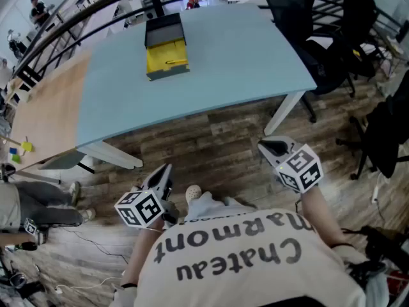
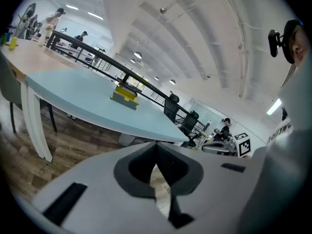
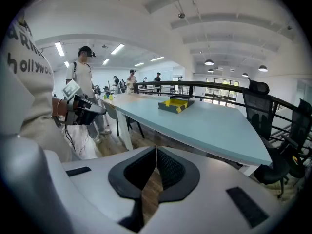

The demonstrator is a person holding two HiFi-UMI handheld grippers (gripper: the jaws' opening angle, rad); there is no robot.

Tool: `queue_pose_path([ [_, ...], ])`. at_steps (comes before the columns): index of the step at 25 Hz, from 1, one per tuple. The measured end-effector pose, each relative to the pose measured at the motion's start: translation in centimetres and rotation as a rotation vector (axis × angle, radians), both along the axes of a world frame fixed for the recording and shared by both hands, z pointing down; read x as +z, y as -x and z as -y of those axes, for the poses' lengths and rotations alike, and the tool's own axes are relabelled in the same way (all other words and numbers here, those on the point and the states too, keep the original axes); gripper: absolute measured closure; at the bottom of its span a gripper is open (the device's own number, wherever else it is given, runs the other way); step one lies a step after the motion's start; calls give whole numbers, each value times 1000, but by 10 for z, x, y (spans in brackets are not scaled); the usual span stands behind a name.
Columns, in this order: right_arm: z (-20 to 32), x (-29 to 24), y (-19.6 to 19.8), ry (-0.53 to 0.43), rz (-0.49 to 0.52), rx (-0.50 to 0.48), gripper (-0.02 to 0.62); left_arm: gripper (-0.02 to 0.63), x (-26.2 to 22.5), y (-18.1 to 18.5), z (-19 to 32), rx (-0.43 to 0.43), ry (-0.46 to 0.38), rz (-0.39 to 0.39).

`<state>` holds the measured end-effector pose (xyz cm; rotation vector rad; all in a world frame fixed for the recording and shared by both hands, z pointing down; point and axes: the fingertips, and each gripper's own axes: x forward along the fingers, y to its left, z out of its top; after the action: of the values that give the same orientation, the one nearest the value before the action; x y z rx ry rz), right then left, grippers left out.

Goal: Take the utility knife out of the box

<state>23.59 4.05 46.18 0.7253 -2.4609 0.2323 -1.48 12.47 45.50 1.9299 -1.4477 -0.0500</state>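
Left gripper, right gripper: jaws pressed together, empty. Box open on table, well apart. Knife indistinct inside; likely light, stiff, slick: pinch mid-handle.

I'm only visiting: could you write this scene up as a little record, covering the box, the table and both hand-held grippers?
Box: open black box with yellow inside, on the pale blue tabletop
Utility knife: not discernible from here
Left gripper: fingers together, empty, short of the table, above brown wooden floor
Right gripper: fingers together, empty, short of the table
Nearby: black office chair at the table's right
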Motion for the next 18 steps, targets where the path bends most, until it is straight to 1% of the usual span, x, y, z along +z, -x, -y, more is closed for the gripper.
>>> queue_pose_path([
  [6, 2, 5, -9, 14, -1, 14, 558, 603, 0, -4, 3, 3, 7, -1],
  [13, -5, 15, -10, 31, 11, 14, 558, 603, 3, -10, -1, 20, 20, 16],
  [18, -3, 19, -21, 47, 26, 55, 558, 603, 0, -14, -2, 27, 15, 44],
])
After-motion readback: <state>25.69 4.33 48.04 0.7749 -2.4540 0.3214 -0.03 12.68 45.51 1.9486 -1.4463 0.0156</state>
